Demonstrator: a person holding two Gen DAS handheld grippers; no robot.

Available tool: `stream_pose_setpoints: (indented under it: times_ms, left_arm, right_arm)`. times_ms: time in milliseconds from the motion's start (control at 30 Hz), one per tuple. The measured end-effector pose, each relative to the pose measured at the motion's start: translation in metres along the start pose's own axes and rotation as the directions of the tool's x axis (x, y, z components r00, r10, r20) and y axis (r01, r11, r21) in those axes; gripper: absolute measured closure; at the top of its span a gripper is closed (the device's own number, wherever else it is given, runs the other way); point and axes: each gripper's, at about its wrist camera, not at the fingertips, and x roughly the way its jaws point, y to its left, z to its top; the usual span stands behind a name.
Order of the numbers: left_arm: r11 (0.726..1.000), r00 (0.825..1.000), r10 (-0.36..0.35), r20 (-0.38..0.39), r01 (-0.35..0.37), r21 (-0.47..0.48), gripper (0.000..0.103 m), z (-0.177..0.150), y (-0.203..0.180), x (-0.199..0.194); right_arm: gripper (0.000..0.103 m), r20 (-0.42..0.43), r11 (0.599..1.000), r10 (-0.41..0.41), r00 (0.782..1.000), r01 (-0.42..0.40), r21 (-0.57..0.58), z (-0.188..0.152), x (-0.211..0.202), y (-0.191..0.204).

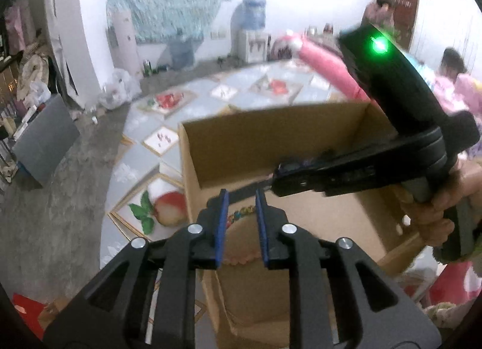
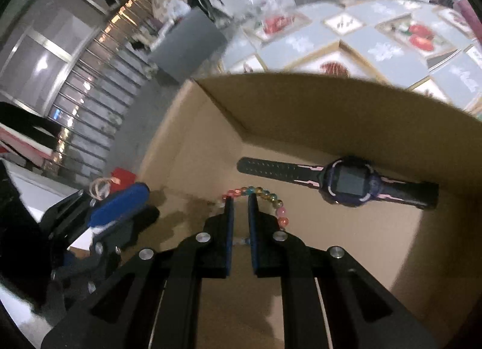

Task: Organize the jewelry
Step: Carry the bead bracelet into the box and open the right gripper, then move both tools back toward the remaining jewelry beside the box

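Both tongs tilt down into one cardboard box (image 2: 301, 114): right tongs (image 2: 240, 198) nearly closed over one bead bracelet (image 2: 272, 196), gripping nothing visibly; left tongs (image 1: 241, 193) slightly open; one watch (image 2: 346, 181) beyond.

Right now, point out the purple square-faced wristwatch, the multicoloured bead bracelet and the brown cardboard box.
wristwatch (image 2: 349, 181), right wrist view, screen.
bead bracelet (image 2: 272, 196), right wrist view, beads beside fingertip.
cardboard box (image 2: 331, 108), right wrist view, far wall.

A lived-in home: fruit-print tablecloth (image 1: 168, 99), water dispenser (image 1: 250, 32), hung clothes (image 1: 18, 29), wooden door (image 1: 397, 2).
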Motion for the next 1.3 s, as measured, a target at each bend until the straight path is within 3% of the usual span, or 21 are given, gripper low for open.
stream_pose_setpoints:
  times_ms: [200,267,333,433,533,633,700,767,833,1067,1167,1300]
  left_arm:
    - [0.991,0.981,-0.127,0.148,0.131,-0.013,0.072,-0.023,-0.006,-0.062]
    - [0.981,0.967,-0.19,0.169,0.194,-0.013,0.069,-0.038,-0.007,-0.076]
    - [0.97,0.957,-0.236,0.169,0.242,-0.015,0.068,-0.056,-0.011,-0.082]
    - [0.968,0.96,-0.249,0.129,0.252,-0.012,0.067,-0.081,-0.018,-0.08]
    - [0.972,0.971,-0.231,0.056,0.233,-0.042,0.067,-0.101,-0.022,-0.061]
    - [0.989,0.99,-0.143,0.003,0.143,-0.039,0.067,-0.108,-0.024,-0.039]
    - [0.991,0.993,-0.119,0.008,0.12,-0.051,0.068,-0.107,-0.019,-0.033]
    - [0.984,0.988,-0.154,0.029,0.156,-0.084,0.068,-0.105,-0.012,-0.034]
    - [0.986,0.989,-0.141,0.034,0.143,-0.088,0.068,-0.104,-0.01,-0.034]
    - [0.98,0.99,-0.137,0.034,0.14,-0.144,0.067,-0.091,0.001,-0.012]
    - [0.98,0.991,-0.127,0.038,0.131,-0.15,0.066,-0.085,0.001,-0.002]
    - [0.981,0.993,-0.117,0.017,0.118,-0.153,0.064,-0.082,0.0,0.001]
  right_arm:
    - [0.092,0.179,0.989,0.123,0.976,-0.106,-0.102,-0.06,-0.088,0.013]
    - [0.079,0.212,0.978,0.182,0.96,-0.154,-0.142,-0.095,-0.112,0.015]
    - [0.074,0.219,0.969,0.214,0.952,-0.179,-0.168,-0.137,-0.125,0.013]
    - [0.074,0.208,0.982,0.156,0.966,-0.129,-0.141,-0.181,-0.117,0.004]
    - [0.074,0.203,0.997,0.079,0.976,-0.075,-0.028,-0.208,-0.104,-0.016]
    - [0.074,0.229,0.996,0.005,0.974,-0.025,0.083,-0.213,-0.099,-0.04]
    - [0.074,0.26,0.991,-0.029,0.965,-0.007,0.137,-0.208,-0.101,-0.054]
    - [0.074,0.287,0.986,-0.024,0.958,-0.025,0.166,-0.204,-0.105,-0.061]
    - [0.074,0.301,0.98,0.007,0.954,-0.067,0.189,-0.199,-0.105,-0.066]
    - [0.074,0.36,0.969,-0.039,0.932,-0.052,0.242,-0.195,-0.116,-0.069]
    - [0.074,0.366,0.967,-0.076,0.928,-0.021,0.254,-0.185,-0.12,-0.066]
    - [0.07,0.339,0.965,-0.165,0.926,0.081,0.248,-0.19,-0.136,-0.059]
